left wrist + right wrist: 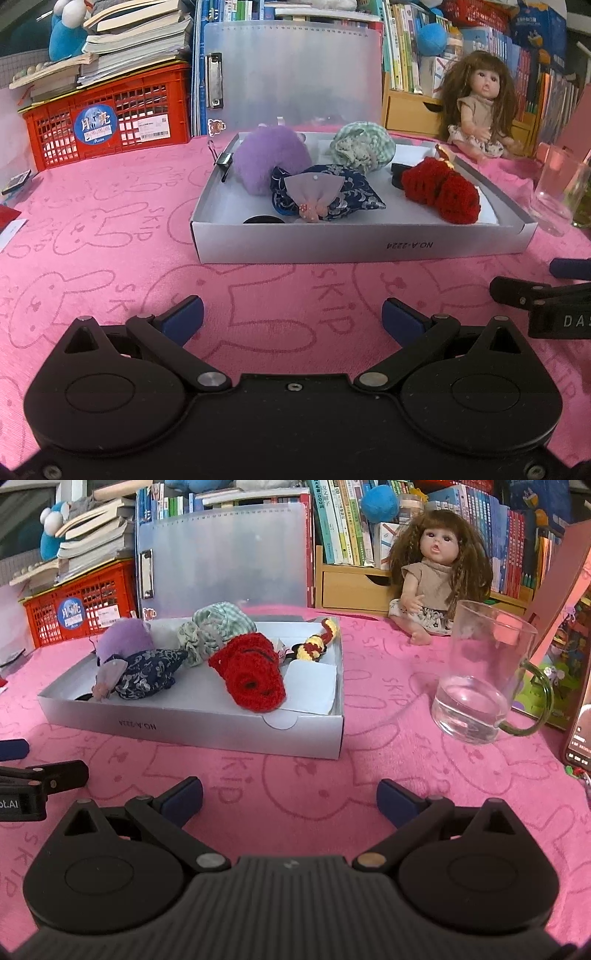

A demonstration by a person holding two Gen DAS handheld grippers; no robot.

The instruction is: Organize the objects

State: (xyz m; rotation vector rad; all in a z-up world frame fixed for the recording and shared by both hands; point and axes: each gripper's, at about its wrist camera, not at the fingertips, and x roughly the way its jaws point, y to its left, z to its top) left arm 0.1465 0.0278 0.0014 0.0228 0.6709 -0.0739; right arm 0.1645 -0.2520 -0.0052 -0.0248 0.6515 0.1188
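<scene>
A shallow white box (354, 245) (192, 727) sits on the pink cloth ahead of both grippers. Inside it lie a purple fluffy ball (271, 162) (125, 638), a dark blue patterned pouch (347, 192) (147, 672), a green checked scrunchie (364, 147) (218, 627), a red crocheted piece (439, 192) (251, 672) and a yellow-and-red knitted strip (319, 640). My left gripper (291, 319) is open and empty, short of the box's front wall. My right gripper (290, 799) is open and empty as well, near the box's right corner.
A doll (476, 107) (436, 572) sits at the back right. A glass mug (480, 675) (557, 192) stands right of the box, with a phone (580, 731) at the far right. A red crate (107, 114) with stacked books, a translucent clipboard (295, 74) and bookshelves line the back.
</scene>
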